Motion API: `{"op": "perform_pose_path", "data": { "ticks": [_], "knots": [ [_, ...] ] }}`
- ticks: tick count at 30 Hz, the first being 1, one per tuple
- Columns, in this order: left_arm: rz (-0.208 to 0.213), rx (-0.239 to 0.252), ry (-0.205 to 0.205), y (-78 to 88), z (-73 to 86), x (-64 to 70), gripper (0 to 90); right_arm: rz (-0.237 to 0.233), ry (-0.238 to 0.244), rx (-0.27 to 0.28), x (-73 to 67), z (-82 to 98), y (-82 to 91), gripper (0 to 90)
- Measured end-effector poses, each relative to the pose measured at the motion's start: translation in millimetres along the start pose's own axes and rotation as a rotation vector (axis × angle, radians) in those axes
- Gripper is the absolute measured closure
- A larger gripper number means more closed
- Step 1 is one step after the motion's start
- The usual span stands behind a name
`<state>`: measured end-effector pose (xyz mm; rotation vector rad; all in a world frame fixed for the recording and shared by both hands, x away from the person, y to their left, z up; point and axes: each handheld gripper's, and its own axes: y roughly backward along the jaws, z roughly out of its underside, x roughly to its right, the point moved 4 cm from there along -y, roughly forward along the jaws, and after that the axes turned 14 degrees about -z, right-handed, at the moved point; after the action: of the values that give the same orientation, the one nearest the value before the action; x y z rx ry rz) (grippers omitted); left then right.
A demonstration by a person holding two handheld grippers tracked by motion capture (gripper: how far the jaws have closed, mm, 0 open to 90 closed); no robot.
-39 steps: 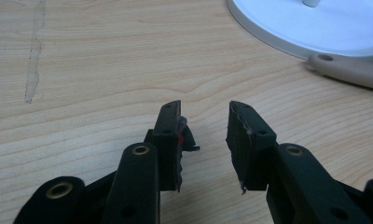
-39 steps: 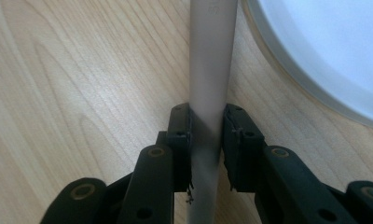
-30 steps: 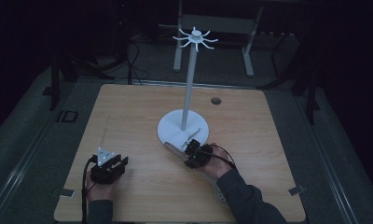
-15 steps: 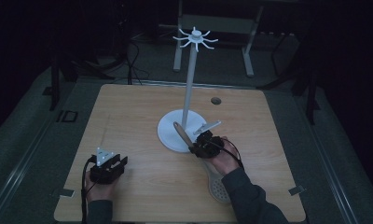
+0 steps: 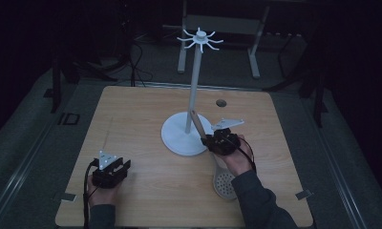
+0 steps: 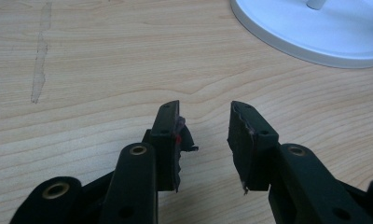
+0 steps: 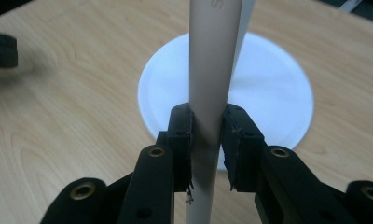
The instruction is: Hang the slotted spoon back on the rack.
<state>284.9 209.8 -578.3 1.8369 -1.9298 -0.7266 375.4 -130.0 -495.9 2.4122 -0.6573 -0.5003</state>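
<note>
A skimmer with a pale wooden handle point(image 5: 196, 123) and a round perforated head point(image 5: 225, 183) slants up from the table. The head lies low by the person's right forearm and the handle tip reaches the stand's pole point(image 5: 194, 90). My right gripper point(image 5: 210, 141) is shut on the handle point(image 7: 210, 93), seen between its pads in the right gripper view over the stand's white round base point(image 7: 273, 93). The stand carries a crown of hooks point(image 5: 199, 38) at its top. My left gripper point(image 5: 116, 166) rests at the table's front left, jaws apart point(image 6: 204, 109) with nothing between them.
The stand's base point(image 6: 310, 32) lies ahead and to the right of the left gripper. A small round hole point(image 5: 221, 102) sits in the wooden table point(image 5: 132, 114) behind the stand. A pale streak point(image 6: 39, 60) marks the wood. Dark floor and frame legs surround the table.
My right gripper has risen and moved toward the stand with the skimmer, tilting its handle up against the pole and baring the perforated head. The left gripper has stayed put.
</note>
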Motion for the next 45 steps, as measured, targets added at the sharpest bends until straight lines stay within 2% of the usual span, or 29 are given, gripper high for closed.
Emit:
{"op": "perform_pose_path", "data": {
  "ticks": [15,45],
  "knots": [
    [0.002,0.010,0.016,0.8,-0.7,-0.9,64.1,0.045,0.030,0.145,2.0,-12.7,20.7,74.1],
    [0.015,0.010,0.035,0.5,-0.7,-1.6,63.5,0.067,0.089,0.300,-0.9,-38.8,43.9,74.1]
  ]
}}
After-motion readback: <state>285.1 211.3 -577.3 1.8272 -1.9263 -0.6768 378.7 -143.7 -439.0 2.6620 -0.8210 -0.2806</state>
